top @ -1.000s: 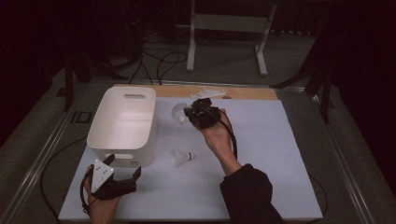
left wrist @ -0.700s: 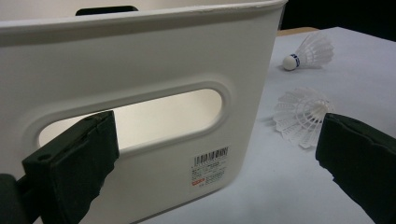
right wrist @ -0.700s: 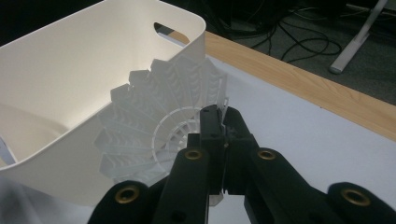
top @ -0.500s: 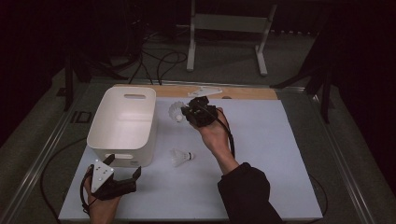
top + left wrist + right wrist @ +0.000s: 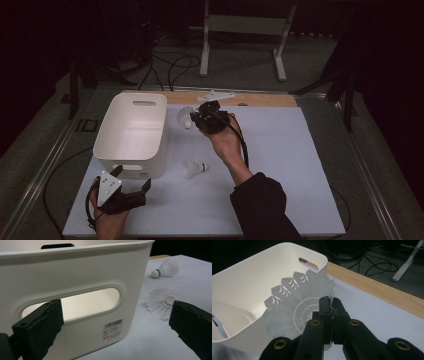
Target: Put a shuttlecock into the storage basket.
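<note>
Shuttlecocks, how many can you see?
2. One shuttlecock is pinched in the right gripper beside the white bin; the other shuttlecock lies on the table. The bin's inside is partly hidden.

A dim lab or recording studio, going by the white-topped table [image 5: 300, 165] on a wooden base, loose black cables [image 5: 170, 65] across grey carpet, and a metal stand [image 5: 245, 30] behind.
</note>
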The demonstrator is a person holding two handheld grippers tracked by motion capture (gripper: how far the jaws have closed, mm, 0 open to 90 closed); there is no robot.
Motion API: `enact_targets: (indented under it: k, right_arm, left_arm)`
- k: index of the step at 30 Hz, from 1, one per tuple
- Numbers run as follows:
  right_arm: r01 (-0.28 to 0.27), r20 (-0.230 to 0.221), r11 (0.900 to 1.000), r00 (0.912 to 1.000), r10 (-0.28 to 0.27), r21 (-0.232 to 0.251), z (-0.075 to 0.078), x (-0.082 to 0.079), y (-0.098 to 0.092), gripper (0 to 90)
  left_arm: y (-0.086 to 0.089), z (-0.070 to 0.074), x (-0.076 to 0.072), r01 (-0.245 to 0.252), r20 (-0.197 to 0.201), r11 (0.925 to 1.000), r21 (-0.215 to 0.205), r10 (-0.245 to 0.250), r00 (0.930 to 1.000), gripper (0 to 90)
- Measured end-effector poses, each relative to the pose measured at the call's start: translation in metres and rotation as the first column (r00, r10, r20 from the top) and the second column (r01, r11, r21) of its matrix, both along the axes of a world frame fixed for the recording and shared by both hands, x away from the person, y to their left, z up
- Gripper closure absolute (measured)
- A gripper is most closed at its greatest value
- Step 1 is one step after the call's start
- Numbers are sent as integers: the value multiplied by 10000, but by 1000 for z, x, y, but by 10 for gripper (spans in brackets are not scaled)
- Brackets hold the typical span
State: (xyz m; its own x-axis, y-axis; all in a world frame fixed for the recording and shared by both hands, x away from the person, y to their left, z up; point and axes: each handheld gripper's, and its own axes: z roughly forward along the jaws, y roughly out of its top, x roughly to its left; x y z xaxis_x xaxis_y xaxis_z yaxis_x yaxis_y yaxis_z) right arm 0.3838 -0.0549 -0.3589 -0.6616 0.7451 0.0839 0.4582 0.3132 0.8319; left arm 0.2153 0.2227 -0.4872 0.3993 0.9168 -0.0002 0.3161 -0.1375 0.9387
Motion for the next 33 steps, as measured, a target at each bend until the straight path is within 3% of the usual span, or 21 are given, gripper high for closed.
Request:
enact_targets:
  k: [33]
  right_arm:
    - [-234,257,9996,9994,237,-133,4,3,19,890]
  left_arm:
    - [0,0,0,9,3,10000,13,-9,10000,0]
